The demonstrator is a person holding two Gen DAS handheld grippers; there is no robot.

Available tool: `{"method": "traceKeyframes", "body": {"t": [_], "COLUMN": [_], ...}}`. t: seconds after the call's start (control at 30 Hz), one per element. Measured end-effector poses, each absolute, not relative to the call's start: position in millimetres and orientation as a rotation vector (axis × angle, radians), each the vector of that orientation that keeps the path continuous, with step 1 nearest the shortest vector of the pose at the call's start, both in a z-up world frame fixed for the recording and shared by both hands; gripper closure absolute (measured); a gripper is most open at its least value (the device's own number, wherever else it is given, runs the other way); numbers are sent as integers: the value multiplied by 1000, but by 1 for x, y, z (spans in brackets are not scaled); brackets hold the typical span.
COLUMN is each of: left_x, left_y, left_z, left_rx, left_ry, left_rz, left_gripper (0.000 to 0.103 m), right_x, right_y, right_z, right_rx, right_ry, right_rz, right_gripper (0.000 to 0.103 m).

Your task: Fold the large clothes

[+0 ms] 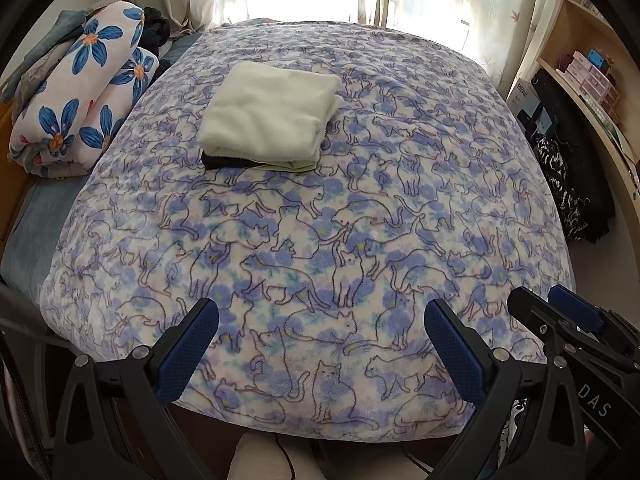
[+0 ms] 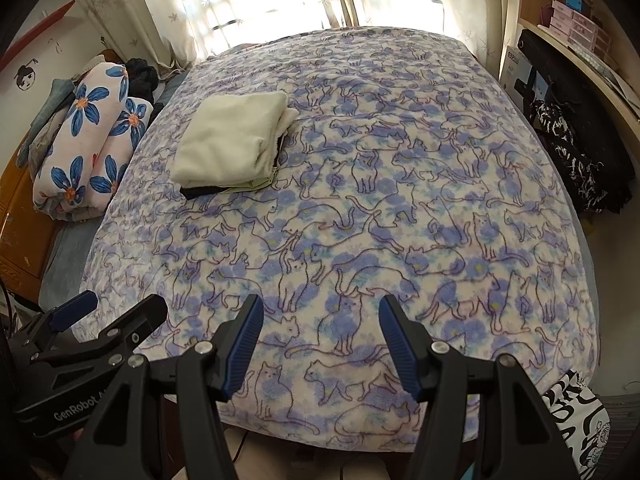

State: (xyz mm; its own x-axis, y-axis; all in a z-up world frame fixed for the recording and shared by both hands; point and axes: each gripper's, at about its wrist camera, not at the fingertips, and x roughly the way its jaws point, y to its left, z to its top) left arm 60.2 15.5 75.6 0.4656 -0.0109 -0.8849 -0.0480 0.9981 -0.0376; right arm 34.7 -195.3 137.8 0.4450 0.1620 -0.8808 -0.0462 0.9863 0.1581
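One folded stack (image 1: 268, 120), two tools.

A wide bed under a cat-print blanket (image 1: 360, 220) lies mostly bare across its near half and right side — open room for reaching. A folded clothes stack (image 1: 268, 120) sits toward the far left; a floral rolled quilt (image 1: 80, 96) crowds the left edge.

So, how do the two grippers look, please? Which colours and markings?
Both the left gripper and the right gripper have black angular frames with silver rivets and blue ribbed pads. White lettering marks their black bodies: "GenRobot" on the left, "DAS" on the right.
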Motion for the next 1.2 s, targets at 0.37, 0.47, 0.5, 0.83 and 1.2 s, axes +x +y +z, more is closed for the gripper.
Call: {"method": "traceKeyframes", "body": {"t": [0.37,0.47,0.5,0.83,1.2], "left_x": [56,59,58,57,56], "left_y": [17,15,16,17,19], "left_z": [70,72,71,67,65], "left_rx": [-60,-58,-57,-55,-52], "left_ry": [1093,1092,1093,1099,1102], "left_rz": [26,26,27,25,23], "left_gripper": [1,1,1,1,1], "right_x": [35,36,36,37,38], "right_y": [-195,-195,-195,-195,-196], "right_z": [137,137,137,136,136], "right_rx": [118,119,119,120,120], "right_ry": [1105,1106,1106,1109,1111], "right_rz": [129,130,130,131,130], "right_gripper": [43,43,43,43,43]}}
